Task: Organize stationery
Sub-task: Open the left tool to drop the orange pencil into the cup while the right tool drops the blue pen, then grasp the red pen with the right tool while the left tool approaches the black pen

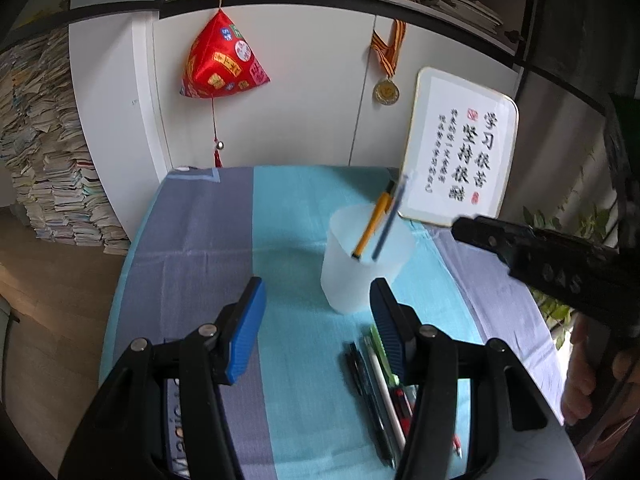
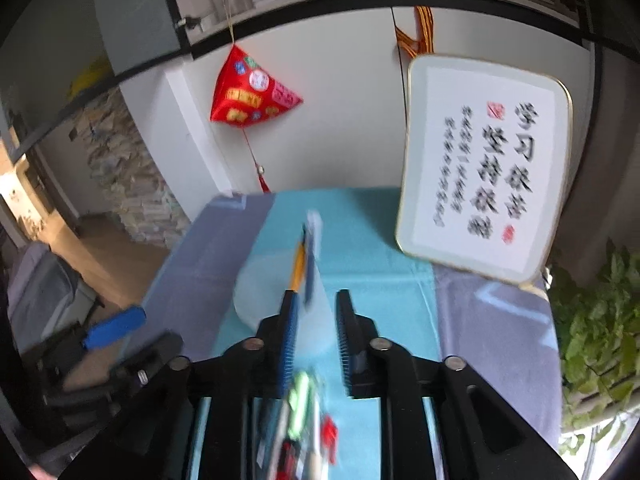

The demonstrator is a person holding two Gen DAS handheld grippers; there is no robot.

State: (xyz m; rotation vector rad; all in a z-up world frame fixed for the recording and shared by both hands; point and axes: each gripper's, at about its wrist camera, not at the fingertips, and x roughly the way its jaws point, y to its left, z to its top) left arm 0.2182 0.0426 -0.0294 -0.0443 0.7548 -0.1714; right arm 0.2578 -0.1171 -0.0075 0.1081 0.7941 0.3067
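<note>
Because the cup [image 1: 366,258] already holds two pens [image 1: 380,220], we keep both grippers, left [image 1: 316,320] and right [image 2: 314,332], open and empty; more pens [image 1: 376,384] lie near us on the cloth.

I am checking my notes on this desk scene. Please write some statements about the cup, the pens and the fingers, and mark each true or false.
1. The translucent white plastic cup holds a yellow pen and a blue pen. True.
2. The cup lies on its side. False: it stands upright.
3. Several pens lie loose on the striped blue cloth. True.
4. The left gripper's fingers clamp the cup. False: they are open, holding nothing.
</note>
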